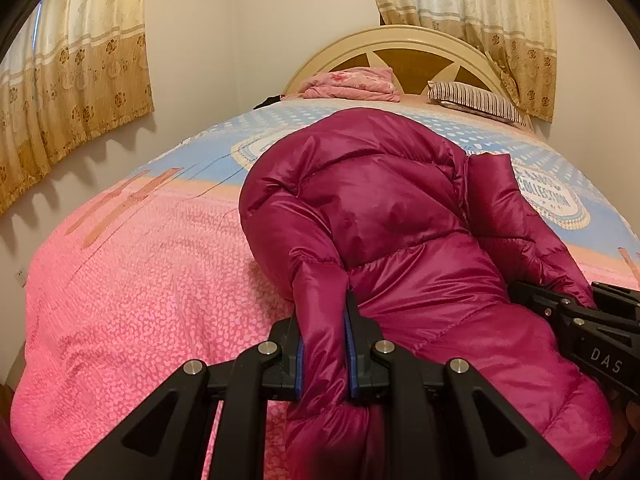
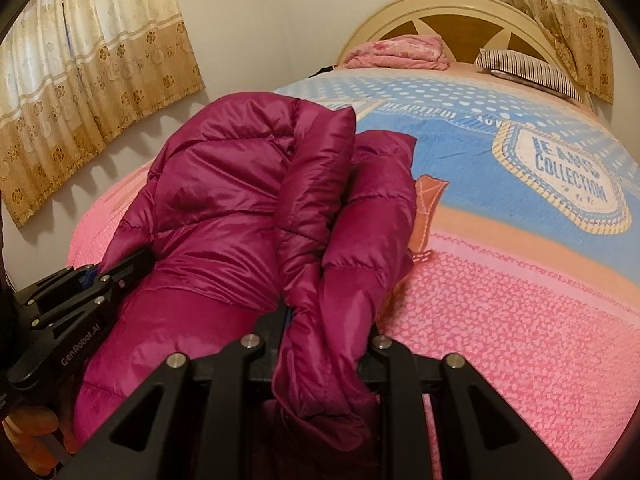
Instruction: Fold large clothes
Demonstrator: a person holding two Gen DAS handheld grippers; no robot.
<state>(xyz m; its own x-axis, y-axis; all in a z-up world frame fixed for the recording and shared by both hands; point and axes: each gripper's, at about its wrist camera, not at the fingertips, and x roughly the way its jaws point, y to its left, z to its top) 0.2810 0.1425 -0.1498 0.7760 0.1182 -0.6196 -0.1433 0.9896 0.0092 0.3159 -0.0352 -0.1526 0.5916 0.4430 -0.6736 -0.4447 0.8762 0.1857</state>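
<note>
Magenta puffer jacket [image 1: 400, 216] on the bed [image 1: 120, 300], pinched by left hand-held gripper [image 1: 323, 320] and right hand-held gripper [image 2: 320, 320].

Two fisheye cameras, one riding on each hand-held tool, look forward and downward along their fingers across a bed [image 1: 120, 300] toward its headboard [image 1: 404, 46]. The left tool [image 1: 324, 320] view sits left of a magenta puffer jacket [image 1: 392, 216], very close; the right tool [image 2: 324, 312] view sits just beside it. Both share jacket, bedspread, headboard, curtains, and each catches the other tool at its edge.
</note>
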